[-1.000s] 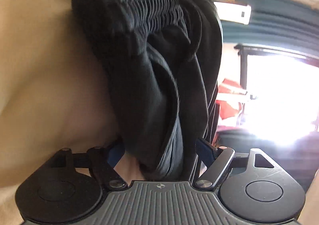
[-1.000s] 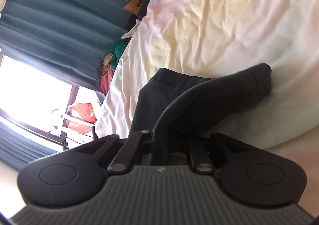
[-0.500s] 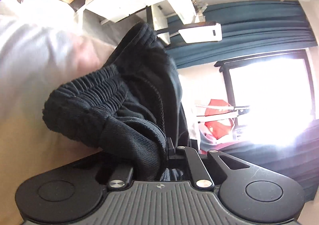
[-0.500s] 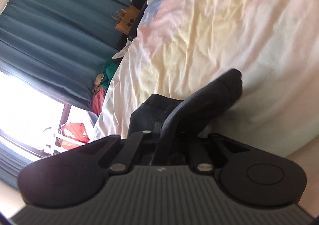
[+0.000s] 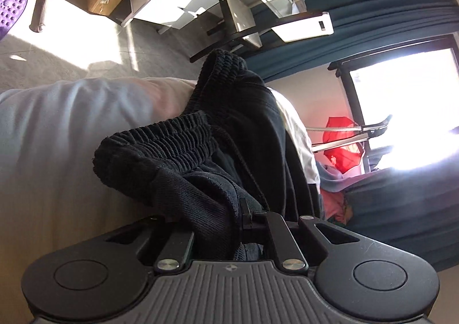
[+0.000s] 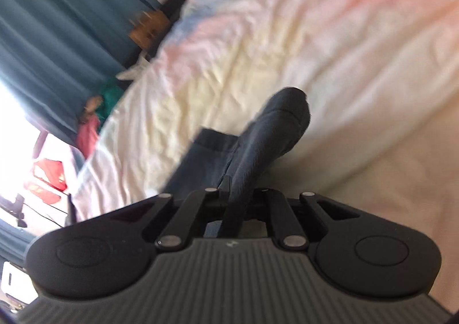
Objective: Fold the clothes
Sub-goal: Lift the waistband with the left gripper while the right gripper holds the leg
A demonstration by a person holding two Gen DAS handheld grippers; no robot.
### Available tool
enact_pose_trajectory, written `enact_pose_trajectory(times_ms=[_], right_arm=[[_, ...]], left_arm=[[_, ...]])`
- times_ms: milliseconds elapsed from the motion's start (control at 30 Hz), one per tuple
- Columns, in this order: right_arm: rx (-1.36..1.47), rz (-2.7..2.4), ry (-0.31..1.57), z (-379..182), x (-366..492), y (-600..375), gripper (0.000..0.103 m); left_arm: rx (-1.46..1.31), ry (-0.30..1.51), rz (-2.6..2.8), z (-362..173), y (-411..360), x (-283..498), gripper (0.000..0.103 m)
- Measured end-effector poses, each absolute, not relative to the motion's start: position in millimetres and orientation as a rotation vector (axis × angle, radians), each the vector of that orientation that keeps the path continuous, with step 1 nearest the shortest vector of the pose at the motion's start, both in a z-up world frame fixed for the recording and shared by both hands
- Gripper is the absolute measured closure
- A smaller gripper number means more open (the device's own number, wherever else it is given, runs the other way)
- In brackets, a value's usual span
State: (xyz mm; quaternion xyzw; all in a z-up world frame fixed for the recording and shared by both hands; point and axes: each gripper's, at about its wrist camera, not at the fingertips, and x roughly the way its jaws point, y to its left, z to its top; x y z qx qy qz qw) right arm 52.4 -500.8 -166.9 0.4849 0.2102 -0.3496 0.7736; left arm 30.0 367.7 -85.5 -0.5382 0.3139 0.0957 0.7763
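Where the pale bed [image 6: 330,46] spreads beyond both sets of fingers, black trousers [image 5: 229,152] rise off it, their ribbed waistband bunched just ahead of the left gripper [image 5: 242,218], clamped on it; the right gripper [image 6: 229,195] pinches another fold.

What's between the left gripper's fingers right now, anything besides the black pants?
Only the black pants: the left gripper is shut on bunched fabric below the ribbed waistband, shown in the left wrist view.
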Motion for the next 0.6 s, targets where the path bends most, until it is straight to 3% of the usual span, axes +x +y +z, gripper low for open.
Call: enact_pose_trajectory(times_ms=[100,267,300,367,400,467,500,533,600], right_arm=[[1.135,-0.782,0.555,-194,48,-506,0.095],[1.102,-0.766,0.552,-191,47,-500,0.092],[1.101,-0.765,0.548,-189,46,-498,0.091],[1.076,-0.788,0.542,-184,44,-496,0.085],[1.054,-0.800,0.537,-180,44,-494,0.078],[0.981,-0.813,0.523,-167,45,-491,0.055],[0.935,-0.816,0.514,-159,45,-488,0.040],[0.895,-0.818,0.501,-152,45,-485,0.034],[0.827,-0.810,0.467,-138,44,-476,0.031]], left_arm=[[-1.112,0.732,0.240,-103,370,34,0.094],[-0.958,0.766,0.237,-93,356,39,0.086],[-0.917,0.779,0.228,-86,353,38,0.083],[-0.812,0.805,0.202,-75,345,38,0.063],[-0.757,0.811,0.187,-69,338,36,0.060],[-0.636,0.810,0.175,-59,322,23,0.038],[-0.583,0.794,0.177,-54,315,16,0.031],[-0.532,0.775,0.180,-49,309,8,0.021],[-0.462,0.720,0.178,-34,295,-3,0.020]])
